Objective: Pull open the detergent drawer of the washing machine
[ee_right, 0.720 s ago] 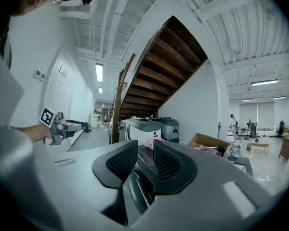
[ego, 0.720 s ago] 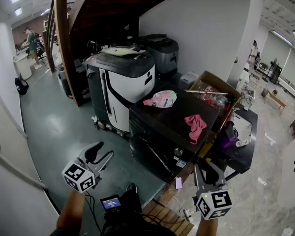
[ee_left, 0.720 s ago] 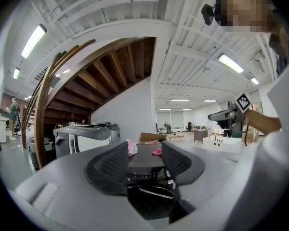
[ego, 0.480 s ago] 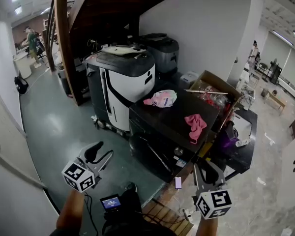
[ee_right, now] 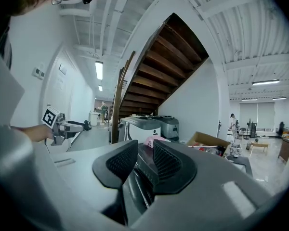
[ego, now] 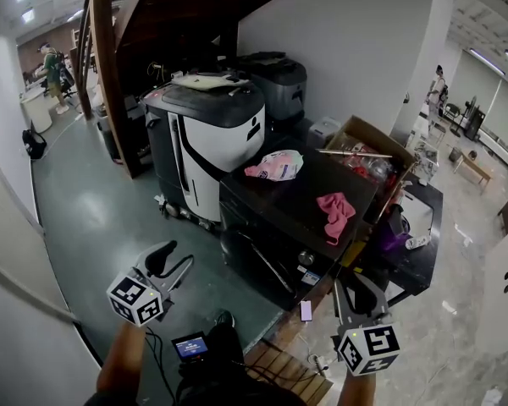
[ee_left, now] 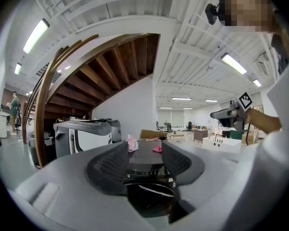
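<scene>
The washing machine (ego: 279, 203), drawer front not distinguishable, is at frame centre. The left gripper (ego: 176, 263) and right gripper (ego: 356, 293) are held low and well short of it, jaws parted and empty, presumably ready for the approach.

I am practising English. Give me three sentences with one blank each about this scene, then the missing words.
1. The crumpled cloth on the black washing machine is ____ in colour.
2. Beside it stands an open ____ box.
3. The left gripper and the right gripper each hold ____.
Missing words: pink, cardboard, nothing.
</scene>
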`<state>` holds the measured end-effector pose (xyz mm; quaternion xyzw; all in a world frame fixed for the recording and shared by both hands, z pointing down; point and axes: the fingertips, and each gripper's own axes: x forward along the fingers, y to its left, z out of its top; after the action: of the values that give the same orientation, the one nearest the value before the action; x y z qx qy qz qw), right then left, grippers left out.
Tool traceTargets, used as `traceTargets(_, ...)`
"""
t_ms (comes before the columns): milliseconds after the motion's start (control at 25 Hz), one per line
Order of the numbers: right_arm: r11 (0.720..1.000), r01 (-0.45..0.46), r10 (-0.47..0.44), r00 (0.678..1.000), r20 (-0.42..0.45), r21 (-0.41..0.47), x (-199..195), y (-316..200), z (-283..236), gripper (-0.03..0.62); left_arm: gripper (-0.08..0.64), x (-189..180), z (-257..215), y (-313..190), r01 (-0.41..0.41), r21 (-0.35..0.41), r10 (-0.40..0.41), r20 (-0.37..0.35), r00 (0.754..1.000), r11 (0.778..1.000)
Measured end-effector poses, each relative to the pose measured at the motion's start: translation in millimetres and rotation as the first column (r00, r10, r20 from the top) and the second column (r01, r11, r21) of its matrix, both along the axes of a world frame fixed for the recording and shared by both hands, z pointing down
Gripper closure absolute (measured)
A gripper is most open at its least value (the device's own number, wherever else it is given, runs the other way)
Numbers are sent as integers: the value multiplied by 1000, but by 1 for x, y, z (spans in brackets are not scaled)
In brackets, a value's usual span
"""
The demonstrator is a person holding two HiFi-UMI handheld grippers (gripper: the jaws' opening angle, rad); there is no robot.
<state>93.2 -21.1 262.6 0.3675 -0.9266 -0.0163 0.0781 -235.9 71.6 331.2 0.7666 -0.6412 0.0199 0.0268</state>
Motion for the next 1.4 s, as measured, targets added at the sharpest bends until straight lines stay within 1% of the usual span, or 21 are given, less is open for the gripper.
traceTargets(360, 999, -30, 34, 996, 82, -41, 12, -23, 10, 508, 328, -6, 33, -41, -3, -62, 1, -35, 999, 998)
traceTargets(680, 995, -59, 65, 995, 72, -81, 17, -45, 27, 508, 328, -20, 67, -89, 2, -123, -12, -80, 997, 992)
traceTargets(840, 993, -74, 81, 994, 66, -97, 20, -59, 35, 506, 328, -27, 80, -113, 1, -141, -18, -120, 993, 990)
traceTargets(1040, 989, -94, 102, 993, 64, -118, 20, -75, 46, 506, 328, -33, 96, -140, -6, -163, -17, -142, 990, 987)
traceTargets(1400, 981, -126, 135, 989, 55, -146, 21, -100, 59, 506, 328, -40, 127, -186, -49, -200, 8, -200, 980, 979)
